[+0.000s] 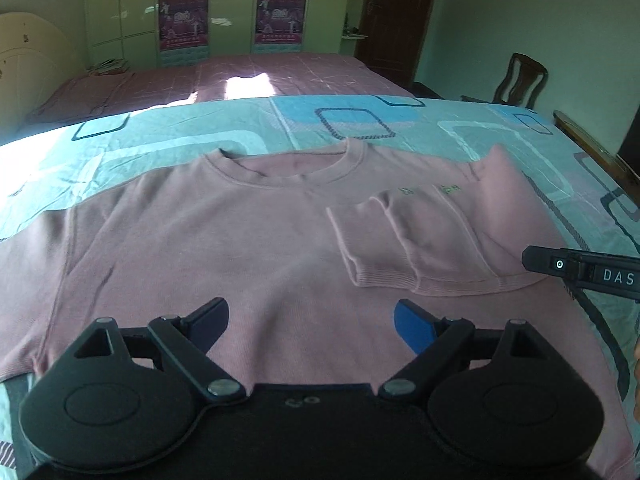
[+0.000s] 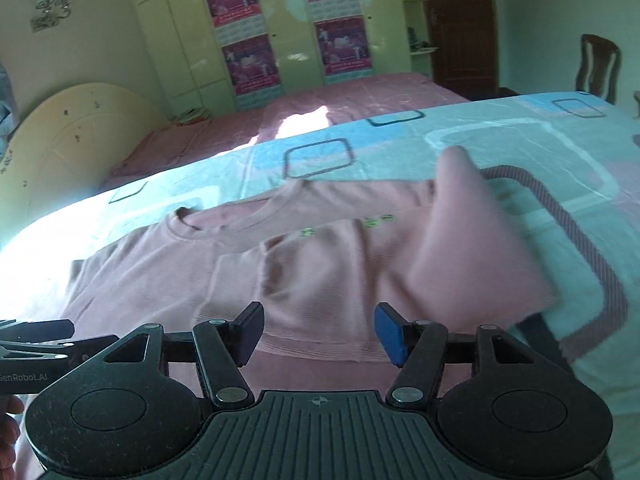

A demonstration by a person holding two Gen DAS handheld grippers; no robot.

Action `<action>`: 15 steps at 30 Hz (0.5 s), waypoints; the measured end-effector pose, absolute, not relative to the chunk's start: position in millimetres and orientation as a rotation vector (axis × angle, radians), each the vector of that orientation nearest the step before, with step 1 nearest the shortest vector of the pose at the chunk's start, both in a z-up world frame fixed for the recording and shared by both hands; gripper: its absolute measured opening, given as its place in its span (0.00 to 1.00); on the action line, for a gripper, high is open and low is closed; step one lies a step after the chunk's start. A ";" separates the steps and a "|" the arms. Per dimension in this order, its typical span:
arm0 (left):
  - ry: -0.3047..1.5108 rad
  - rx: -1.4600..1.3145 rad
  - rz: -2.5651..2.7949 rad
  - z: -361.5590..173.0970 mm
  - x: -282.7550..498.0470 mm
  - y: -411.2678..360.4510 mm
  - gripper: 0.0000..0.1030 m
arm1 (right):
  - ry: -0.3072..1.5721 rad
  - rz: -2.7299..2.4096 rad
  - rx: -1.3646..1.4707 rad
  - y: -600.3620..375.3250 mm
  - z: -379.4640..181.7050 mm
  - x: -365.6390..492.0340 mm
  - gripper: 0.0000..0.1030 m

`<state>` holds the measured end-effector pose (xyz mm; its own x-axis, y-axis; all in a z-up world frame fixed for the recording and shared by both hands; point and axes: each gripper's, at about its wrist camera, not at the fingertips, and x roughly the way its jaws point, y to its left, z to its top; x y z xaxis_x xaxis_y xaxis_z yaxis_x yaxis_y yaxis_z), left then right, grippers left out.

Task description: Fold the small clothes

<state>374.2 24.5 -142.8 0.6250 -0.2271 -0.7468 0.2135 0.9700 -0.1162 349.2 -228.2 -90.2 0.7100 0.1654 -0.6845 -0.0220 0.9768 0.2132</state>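
Left wrist view: a pink sweatshirt point(image 1: 240, 248) lies flat on a bed sheet point(image 1: 168, 140) of turquoise with rounded-square patterns. Its neckline point(image 1: 288, 168) points away from the camera, toward the far edge of the bed, so the body's long axis runs from the camera outward. One sleeve point(image 1: 404, 240) is folded across the chest, its ribbed cuff toward the garment's middle; the other sleeve stretches out to the left. Small yellow-green lettering sits on the chest, too small to read. The left gripper point(image 1: 312, 326) hovers tilted down over the lower body of the sweatshirt, jaws spread wide with nothing between them. At the right edge the right gripper's body point(image 1: 580, 270) reaches in, marked "DAS".

Right wrist view: the right gripper point(image 2: 318, 332) points down at the folded sleeve's cuff, jaws parted and not pressing the cloth, which lies beneath them. The sweatshirt point(image 2: 320, 264) runs slantwise, neckline up-left. At left the other gripper point(image 2: 36, 344) shows "enRobot.AI". A pink bed point(image 2: 360, 100) stands behind.
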 end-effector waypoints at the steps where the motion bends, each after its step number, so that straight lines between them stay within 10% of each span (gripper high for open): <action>1: 0.873 -0.025 -0.262 -146.4 377.6 18.5 0.86 | 0.778 0.080 0.190 -236.2 -91.3 345.8 0.59; 10: 0.976 -0.300 -0.202 -184.7 426.7 -1.0 0.67 | 0.817 -0.017 0.218 -305.0 -111.6 338.6 0.59; 15: 0.939 -0.342 -0.170 -189.0 438.4 -6.8 0.14 | 0.832 -0.020 0.202 -318.4 -123.9 345.5 0.59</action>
<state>438.4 -6.8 -189.0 0.5822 -0.2896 -0.7597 -0.0049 0.9331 -0.3595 345.5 -318.4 -123.9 0.6745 0.0619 -0.7356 0.0965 0.9805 0.1710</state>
